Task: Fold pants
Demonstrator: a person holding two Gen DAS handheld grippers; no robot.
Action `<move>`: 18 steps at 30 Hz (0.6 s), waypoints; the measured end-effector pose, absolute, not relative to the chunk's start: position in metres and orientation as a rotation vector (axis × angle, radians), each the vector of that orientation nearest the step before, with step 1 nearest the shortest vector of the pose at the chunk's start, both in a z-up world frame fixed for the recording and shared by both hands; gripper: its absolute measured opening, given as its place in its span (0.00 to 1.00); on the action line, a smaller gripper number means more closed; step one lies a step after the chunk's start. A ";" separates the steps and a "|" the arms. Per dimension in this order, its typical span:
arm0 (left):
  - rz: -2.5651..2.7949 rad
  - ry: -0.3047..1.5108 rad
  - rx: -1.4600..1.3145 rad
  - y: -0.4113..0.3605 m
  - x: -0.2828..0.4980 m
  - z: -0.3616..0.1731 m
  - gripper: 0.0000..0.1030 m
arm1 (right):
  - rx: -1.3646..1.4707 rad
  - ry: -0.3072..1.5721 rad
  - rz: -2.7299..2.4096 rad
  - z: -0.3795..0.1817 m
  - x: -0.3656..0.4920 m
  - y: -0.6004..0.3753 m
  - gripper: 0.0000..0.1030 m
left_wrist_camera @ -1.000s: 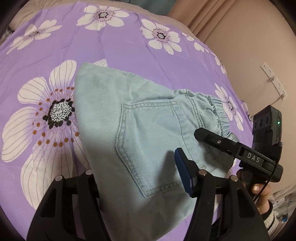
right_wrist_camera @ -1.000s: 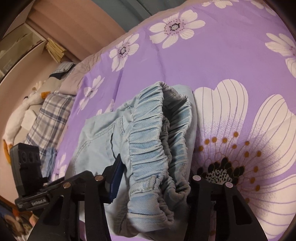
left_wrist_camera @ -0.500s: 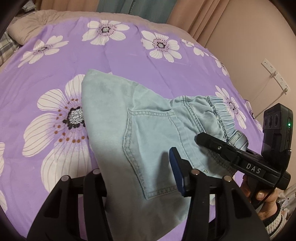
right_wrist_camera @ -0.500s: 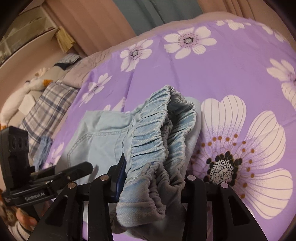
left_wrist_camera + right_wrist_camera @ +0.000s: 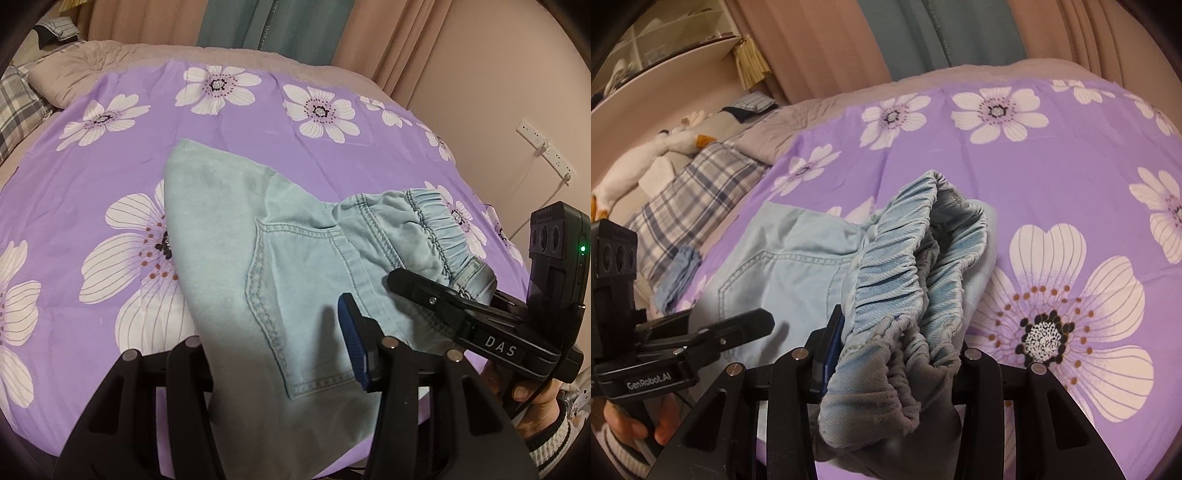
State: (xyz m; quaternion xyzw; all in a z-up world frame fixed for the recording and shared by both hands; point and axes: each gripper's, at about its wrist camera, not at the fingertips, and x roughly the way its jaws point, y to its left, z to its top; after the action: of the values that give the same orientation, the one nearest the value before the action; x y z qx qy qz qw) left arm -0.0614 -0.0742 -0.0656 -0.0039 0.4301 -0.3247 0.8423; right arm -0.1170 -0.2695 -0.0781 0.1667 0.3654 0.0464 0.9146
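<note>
Light blue denim pants [image 5: 295, 266] with a back pocket and an elastic waistband hang over the purple flowered bedsheet [image 5: 258, 129]. My left gripper [image 5: 273, 354] is shut on the pants' near edge, the cloth draped between its fingers. My right gripper [image 5: 894, 354] is shut on the gathered waistband [image 5: 905, 288], which bunches up between its fingers. The right gripper also shows in the left wrist view [image 5: 480, 325], and the left gripper in the right wrist view [image 5: 701, 339]. The far fold of the pants rests on the sheet.
A plaid pillow [image 5: 683, 199] and a white plush goose [image 5: 635, 162] lie at the bed's left side. Curtains [image 5: 277, 26] hang behind the bed. A wall with a power strip [image 5: 546, 147] stands to the right. The bed's near edge is below the grippers.
Both grippers have lifted and pulled back with the pants, so more of the bed and curtains shows. The waistband hangs higher off the sheet.
</note>
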 end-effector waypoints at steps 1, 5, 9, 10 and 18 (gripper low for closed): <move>-0.684 0.904 -0.006 -0.072 -0.063 -0.064 0.48 | 0.338 0.749 0.099 -0.076 -0.118 -0.268 0.42; -0.674 0.892 -0.004 -0.066 -0.068 -0.059 0.48 | 0.327 0.740 0.111 -0.071 -0.120 -0.262 0.42; -0.661 0.882 -0.005 -0.058 -0.072 -0.056 0.48 | 0.313 0.731 0.122 -0.066 -0.122 -0.255 0.42; -0.660 0.880 -0.005 -0.057 -0.072 -0.055 0.48 | 0.309 0.728 0.126 -0.065 -0.123 -0.253 0.42; -0.643 0.858 -0.008 -0.045 -0.082 -0.048 0.48 | 0.285 0.719 0.147 -0.059 -0.126 -0.241 0.42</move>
State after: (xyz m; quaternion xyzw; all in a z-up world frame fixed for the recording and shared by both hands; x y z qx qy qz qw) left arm -0.0821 -0.0450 -0.0477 -0.0039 0.4089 -0.3064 0.8596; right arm -0.1258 -0.2411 -0.0589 0.1388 0.3502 0.0715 0.9236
